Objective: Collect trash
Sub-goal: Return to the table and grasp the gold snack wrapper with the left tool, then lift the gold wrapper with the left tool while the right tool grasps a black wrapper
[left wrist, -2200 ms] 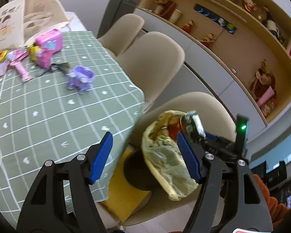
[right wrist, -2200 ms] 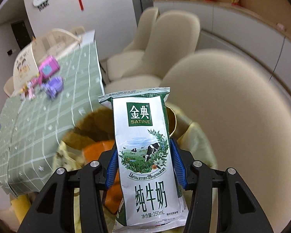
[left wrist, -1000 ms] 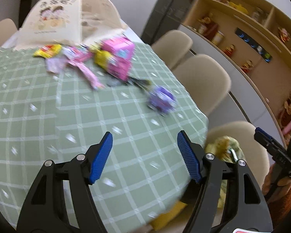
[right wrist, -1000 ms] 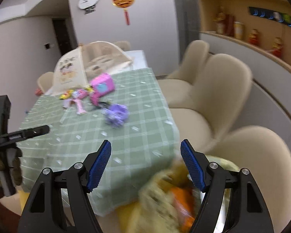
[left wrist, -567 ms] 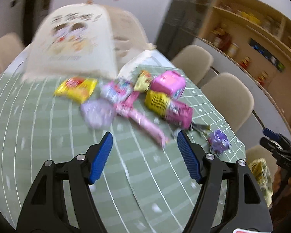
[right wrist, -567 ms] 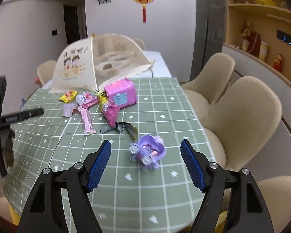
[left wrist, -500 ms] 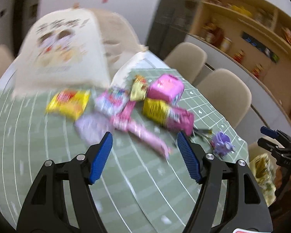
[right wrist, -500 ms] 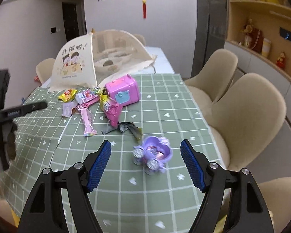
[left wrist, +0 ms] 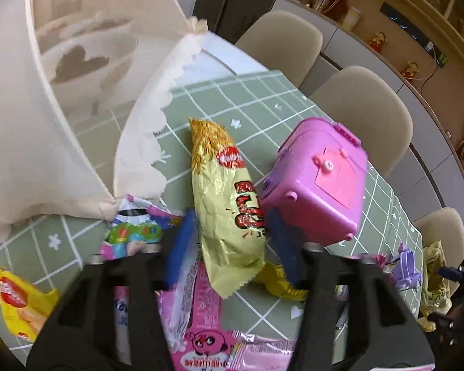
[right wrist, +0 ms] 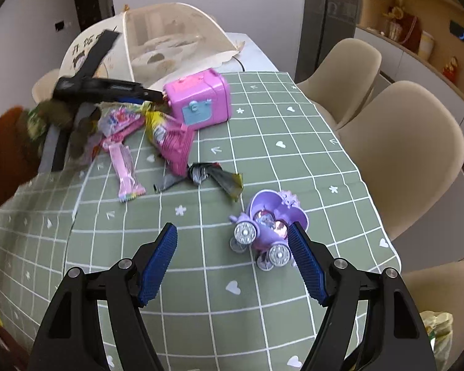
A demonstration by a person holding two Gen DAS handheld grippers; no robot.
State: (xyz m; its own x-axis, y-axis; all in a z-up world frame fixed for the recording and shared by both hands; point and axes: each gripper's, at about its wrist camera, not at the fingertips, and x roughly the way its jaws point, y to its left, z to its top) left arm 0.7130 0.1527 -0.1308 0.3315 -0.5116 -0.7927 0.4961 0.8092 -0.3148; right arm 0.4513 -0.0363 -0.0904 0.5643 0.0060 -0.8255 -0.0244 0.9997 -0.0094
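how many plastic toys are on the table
2. A pink toy case stands at the far end, beside the mesh food cover. A purple toy carriage sits nearer, by the table edge on the chairs' side. The wrappers could hide smaller ones.

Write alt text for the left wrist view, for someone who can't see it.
The left gripper, jaws closing, straddles a yellow-green snack wrapper lying on a green checked tablecloth. A pink toy case sits just right of the wrapper, a cream mesh food cover to the left, and more pink and yellow wrappers lie around the fingers.
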